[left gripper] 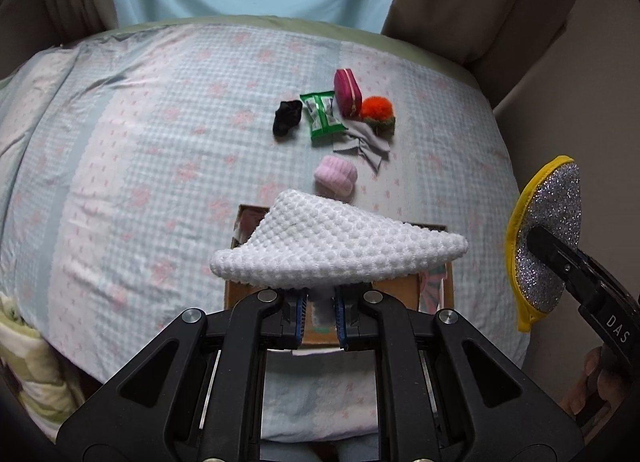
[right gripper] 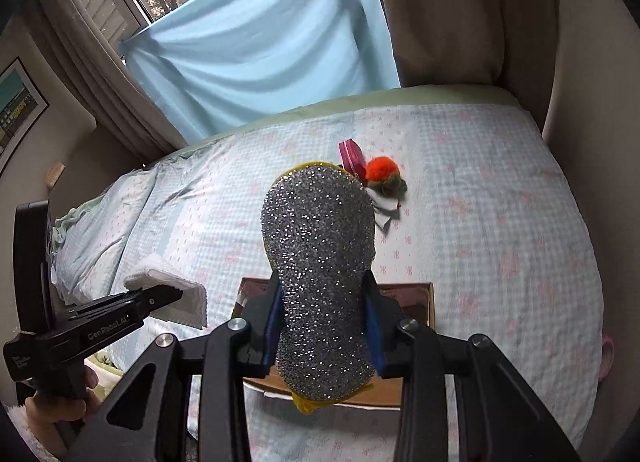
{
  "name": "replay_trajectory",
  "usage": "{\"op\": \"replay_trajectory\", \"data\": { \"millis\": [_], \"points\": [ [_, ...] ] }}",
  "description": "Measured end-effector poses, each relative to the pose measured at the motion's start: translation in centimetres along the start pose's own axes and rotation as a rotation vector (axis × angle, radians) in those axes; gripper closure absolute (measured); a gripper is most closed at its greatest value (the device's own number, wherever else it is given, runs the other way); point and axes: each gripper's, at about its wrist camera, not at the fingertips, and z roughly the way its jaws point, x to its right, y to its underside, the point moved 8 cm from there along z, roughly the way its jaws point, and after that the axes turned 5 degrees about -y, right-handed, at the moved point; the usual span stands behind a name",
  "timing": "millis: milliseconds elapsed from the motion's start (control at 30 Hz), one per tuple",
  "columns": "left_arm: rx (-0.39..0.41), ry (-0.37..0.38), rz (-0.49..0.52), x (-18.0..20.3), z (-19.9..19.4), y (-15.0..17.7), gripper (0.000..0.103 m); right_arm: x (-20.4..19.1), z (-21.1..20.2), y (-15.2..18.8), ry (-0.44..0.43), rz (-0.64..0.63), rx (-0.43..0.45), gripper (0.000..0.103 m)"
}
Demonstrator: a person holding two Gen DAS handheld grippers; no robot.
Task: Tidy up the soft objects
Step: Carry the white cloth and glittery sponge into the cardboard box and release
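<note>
My left gripper [left gripper: 321, 316] is shut on a white bobbled cloth [left gripper: 336, 242], which hangs above a brown cardboard box [left gripper: 400, 288] on the bed. In the right wrist view, my right gripper [right gripper: 325, 332] is shut on a silver glittery pad with a yellow rim [right gripper: 318, 262], held over the same cardboard box [right gripper: 416, 296]. That glittery pad [left gripper: 548, 238] also shows at the right edge of the left wrist view. Farther on the bed lie a pink rolled cloth [left gripper: 335, 176], a grey cloth [left gripper: 366, 142], an orange pompom [left gripper: 376, 108], a magenta pouch [left gripper: 347, 92], a green packet [left gripper: 322, 114] and a black sock [left gripper: 287, 117].
The bed has a pale blue checked sheet [left gripper: 140, 142]. A light blue sheet [right gripper: 256, 38] hangs over the window behind it, with beige curtains [right gripper: 440, 10] on both sides. A person's hand [right gripper: 60, 408] holds the left gripper's handle. A patterned quilt [left gripper: 24, 374] lies at the bed's near left.
</note>
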Motion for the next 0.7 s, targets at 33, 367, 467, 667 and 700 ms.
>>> {"op": "replay_trajectory", "data": {
  "millis": [33,367,467,667,700],
  "points": [
    [-0.017,0.003,0.016,-0.2,0.4,0.6,0.093,-0.2,0.2,0.8,0.015,0.014,-0.005,0.070],
    [-0.159,0.069,0.146,-2.3,5.8,5.0,0.093,-1.3,4.3,7.0,0.124,0.146,-0.084,0.070],
    [-0.190,0.082,0.180,-2.5,7.7,5.2,0.093,-1.3,5.9,7.9,0.136,0.187,-0.110,0.070],
    [-0.256,0.085,0.263,-2.0,12.1,5.5,0.093,0.2,10.5,8.9,0.172,0.249,-0.194,0.070],
    [-0.266,0.083,0.276,-1.9,12.9,5.7,0.093,0.6,11.4,9.1,0.183,0.256,-0.211,0.070]
  ]
}}
